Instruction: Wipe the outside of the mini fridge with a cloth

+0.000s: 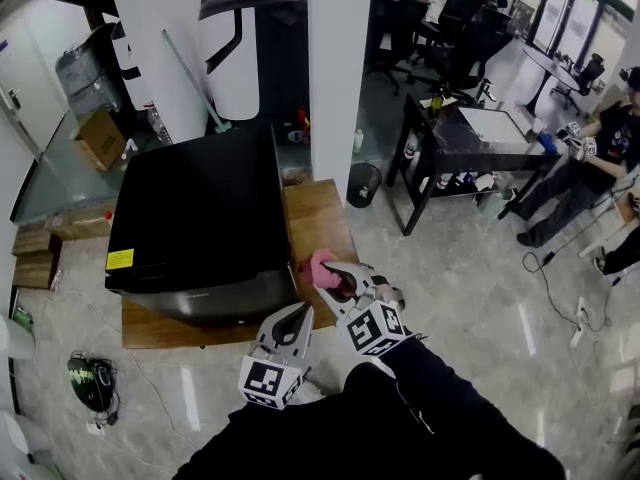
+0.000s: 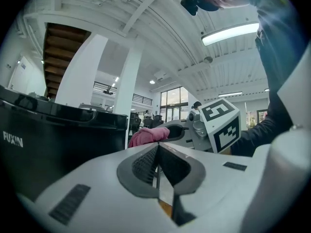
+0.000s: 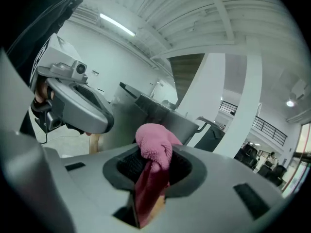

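Observation:
The black mini fridge (image 1: 200, 208) stands on a low wooden platform (image 1: 320, 218). My right gripper (image 1: 335, 276) is shut on a pink cloth (image 1: 322, 266) just off the fridge's near right corner; I cannot tell whether the cloth touches it. In the right gripper view the cloth (image 3: 154, 149) bunches out between the jaws of the right gripper (image 3: 153, 165), with the fridge's grey side (image 3: 155, 115) beyond. My left gripper (image 1: 300, 314) hangs slightly nearer and to the left, shut on nothing. In the left gripper view the left gripper (image 2: 158, 152) faces the fridge front (image 2: 53, 144) and the cloth (image 2: 148, 136).
A white pillar (image 1: 338, 68) rises behind the platform, with a black bin (image 1: 364, 183) and a black desk (image 1: 470, 133) to its right. Seated people (image 1: 600, 148) are at the far right. A cardboard box (image 1: 100, 138) and a cable bundle (image 1: 92, 383) lie to the left.

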A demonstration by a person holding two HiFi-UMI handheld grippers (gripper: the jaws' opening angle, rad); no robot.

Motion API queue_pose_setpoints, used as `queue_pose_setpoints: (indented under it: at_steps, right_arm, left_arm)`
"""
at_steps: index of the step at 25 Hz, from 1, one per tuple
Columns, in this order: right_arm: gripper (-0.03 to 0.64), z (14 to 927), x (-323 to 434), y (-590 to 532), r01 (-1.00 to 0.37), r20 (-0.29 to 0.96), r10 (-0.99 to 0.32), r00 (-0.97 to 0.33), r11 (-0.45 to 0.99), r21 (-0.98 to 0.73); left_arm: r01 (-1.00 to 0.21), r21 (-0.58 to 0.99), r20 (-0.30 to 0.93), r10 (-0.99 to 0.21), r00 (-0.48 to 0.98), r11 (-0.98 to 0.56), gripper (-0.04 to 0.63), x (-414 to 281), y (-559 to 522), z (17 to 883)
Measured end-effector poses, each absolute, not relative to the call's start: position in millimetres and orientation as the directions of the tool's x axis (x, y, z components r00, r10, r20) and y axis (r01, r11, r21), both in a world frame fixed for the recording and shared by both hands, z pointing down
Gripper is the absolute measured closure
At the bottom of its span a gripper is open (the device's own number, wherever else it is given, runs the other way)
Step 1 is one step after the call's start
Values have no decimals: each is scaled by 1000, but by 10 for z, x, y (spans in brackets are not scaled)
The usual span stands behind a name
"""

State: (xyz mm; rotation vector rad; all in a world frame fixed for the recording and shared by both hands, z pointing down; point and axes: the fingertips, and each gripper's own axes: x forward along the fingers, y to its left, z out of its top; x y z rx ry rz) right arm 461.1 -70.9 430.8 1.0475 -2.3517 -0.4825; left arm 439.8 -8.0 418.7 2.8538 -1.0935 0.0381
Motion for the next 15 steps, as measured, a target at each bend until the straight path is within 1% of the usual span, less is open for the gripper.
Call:
queue_pose_setpoints:
  at_steps: [3, 6, 15]
  right_arm:
    - [506, 4365, 4584, -808, -529, 342, -746, -571, 653, 541]
    - [506, 4396, 4592, -945, -482, 351, -721, -597, 672, 562]
    - [506, 4596, 4557, -1467, -279, 385, -575, -722, 751, 598]
  left_arm:
    - [-668, 88, 40, -667, 744, -739, 589, 4437, -84, 4188]
    - [-681, 63, 37, -680, 732, -730, 589, 4531, -144, 4200]
    - [-794, 92, 100, -787, 608, -601, 589, 4791, -634, 4479]
